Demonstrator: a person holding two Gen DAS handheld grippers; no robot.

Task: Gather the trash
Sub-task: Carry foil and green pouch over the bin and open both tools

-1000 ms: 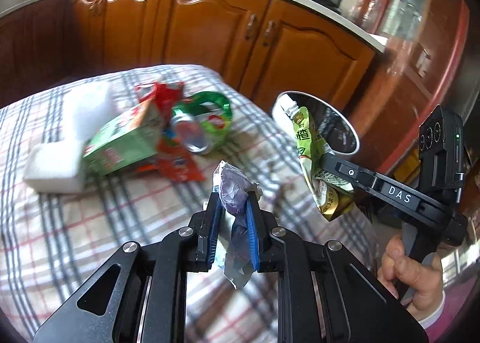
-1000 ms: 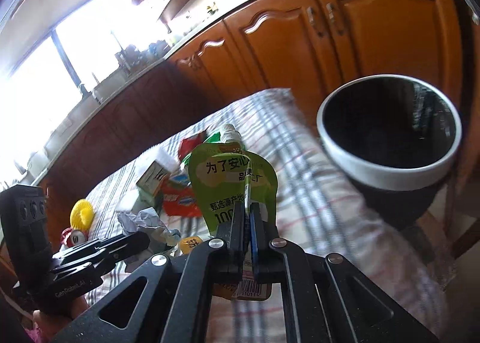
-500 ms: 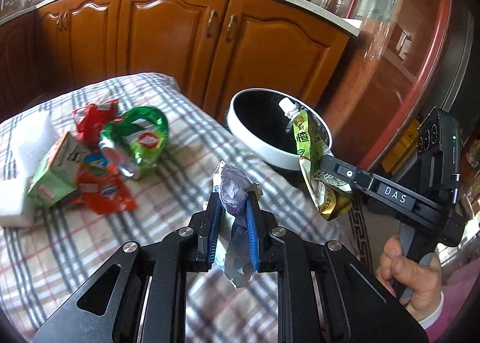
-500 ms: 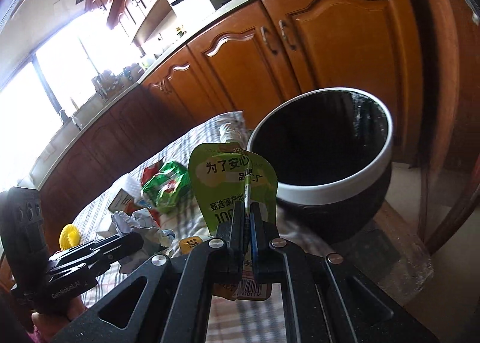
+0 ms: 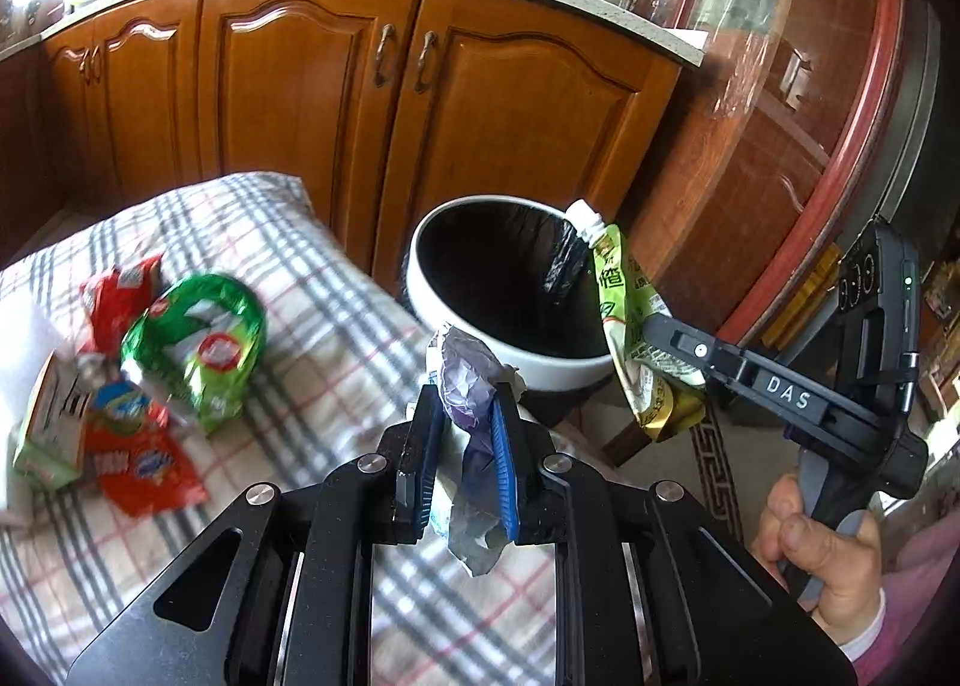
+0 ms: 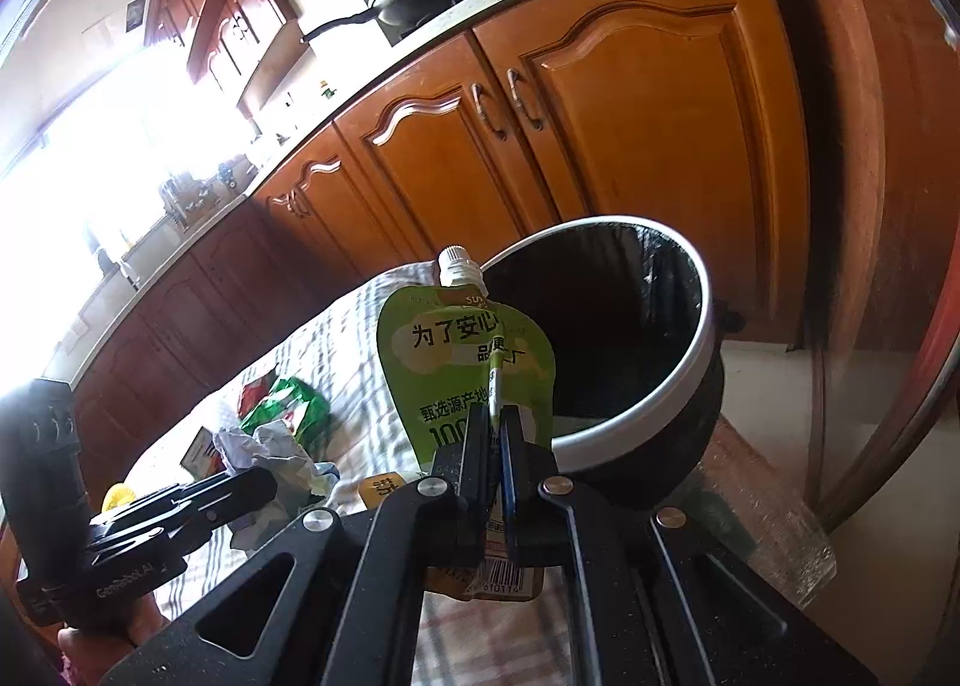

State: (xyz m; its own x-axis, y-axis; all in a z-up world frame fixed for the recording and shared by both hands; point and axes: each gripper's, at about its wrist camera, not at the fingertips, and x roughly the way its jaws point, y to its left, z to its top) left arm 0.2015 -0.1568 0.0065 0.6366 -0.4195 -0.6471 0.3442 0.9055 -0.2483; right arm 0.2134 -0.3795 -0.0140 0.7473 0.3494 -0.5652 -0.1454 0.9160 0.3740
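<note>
Both grippers have carried the crumpled wrapper and green pouch seemingly nearer the bin.

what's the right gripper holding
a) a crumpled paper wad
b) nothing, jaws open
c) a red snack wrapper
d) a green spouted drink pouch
d: the right gripper has its jaws shut on the green spouted pouch, white cap up, near the bin; the crumpled wad is in the left gripper.

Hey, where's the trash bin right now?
The trash bin stands on the floor just past the table's far corner, in front of the wooden cabinet doors; it sits centre in the left wrist view, centre-right in the right.
</note>
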